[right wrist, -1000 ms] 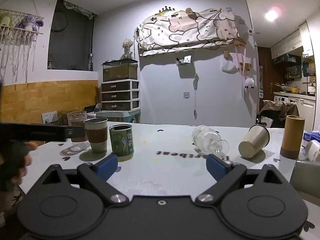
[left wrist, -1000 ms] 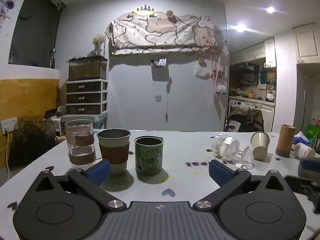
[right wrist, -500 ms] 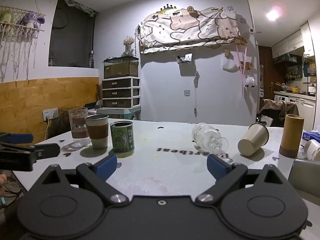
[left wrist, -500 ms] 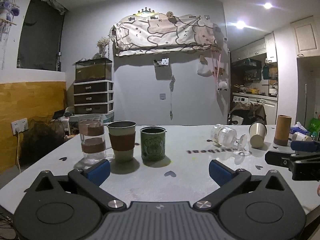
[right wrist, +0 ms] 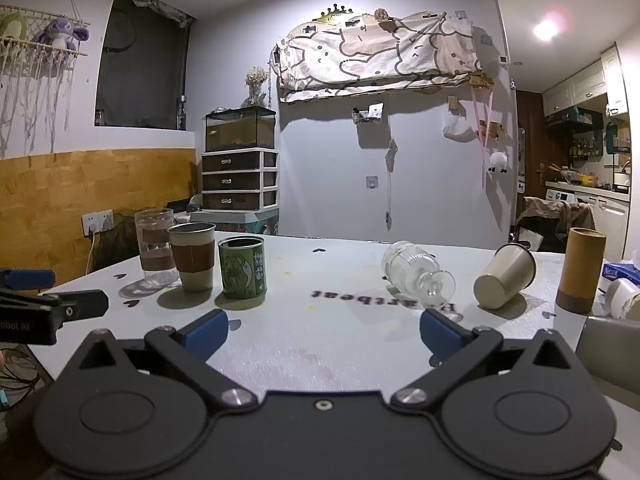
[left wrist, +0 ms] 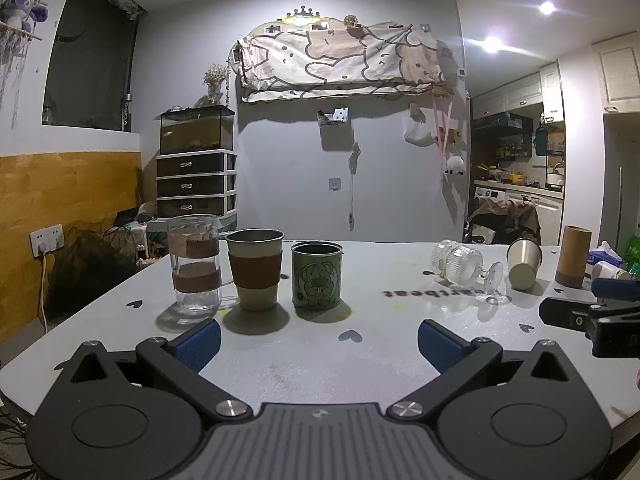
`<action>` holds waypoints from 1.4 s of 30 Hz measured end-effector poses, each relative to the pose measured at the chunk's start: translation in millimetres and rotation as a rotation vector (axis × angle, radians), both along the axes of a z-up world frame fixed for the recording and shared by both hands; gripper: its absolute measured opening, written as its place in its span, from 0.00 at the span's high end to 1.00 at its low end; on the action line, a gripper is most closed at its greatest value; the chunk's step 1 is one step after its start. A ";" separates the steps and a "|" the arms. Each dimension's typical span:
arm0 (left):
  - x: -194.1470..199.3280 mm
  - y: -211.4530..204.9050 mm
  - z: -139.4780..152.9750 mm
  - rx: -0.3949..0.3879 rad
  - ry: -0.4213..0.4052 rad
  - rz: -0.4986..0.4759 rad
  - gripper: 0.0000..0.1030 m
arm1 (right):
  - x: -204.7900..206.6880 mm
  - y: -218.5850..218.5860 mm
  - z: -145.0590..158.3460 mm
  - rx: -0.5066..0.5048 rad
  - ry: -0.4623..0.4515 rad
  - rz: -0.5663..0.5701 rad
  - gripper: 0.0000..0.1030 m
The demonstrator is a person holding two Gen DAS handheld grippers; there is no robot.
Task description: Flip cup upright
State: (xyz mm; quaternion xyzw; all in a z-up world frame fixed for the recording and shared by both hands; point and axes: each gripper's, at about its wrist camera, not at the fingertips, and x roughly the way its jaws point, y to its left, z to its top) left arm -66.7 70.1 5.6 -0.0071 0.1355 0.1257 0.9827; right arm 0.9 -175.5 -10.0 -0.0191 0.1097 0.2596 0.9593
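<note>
A clear glass goblet (right wrist: 416, 278) lies on its side at the middle right of the white table (right wrist: 320, 344), foot toward me; it also shows in the left wrist view (left wrist: 464, 266). A cream metal cup (right wrist: 502, 276) lies tipped on its side beside it, also in the left wrist view (left wrist: 524, 264). My right gripper (right wrist: 322, 332) is open and empty, short of the goblet. My left gripper (left wrist: 318, 342) is open and empty, in front of three upright cups.
Upright at the left stand a glass mug with brown bands (left wrist: 194, 264), a sleeved metal cup (left wrist: 256, 268) and a green printed tin cup (left wrist: 316, 274). A tall brown cylinder (right wrist: 580, 270) and small white containers (right wrist: 622, 298) stand at the right edge.
Both grippers have drawn back from the cups, which look smaller and farther now. Each gripper has come into the other's view at the side. Nothing on the table moved.
</note>
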 end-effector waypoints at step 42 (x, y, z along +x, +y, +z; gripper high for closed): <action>-0.1 6.8 -1.1 -0.008 0.017 0.018 0.00 | 1.8 0.9 0.4 -0.006 0.004 -0.002 0.00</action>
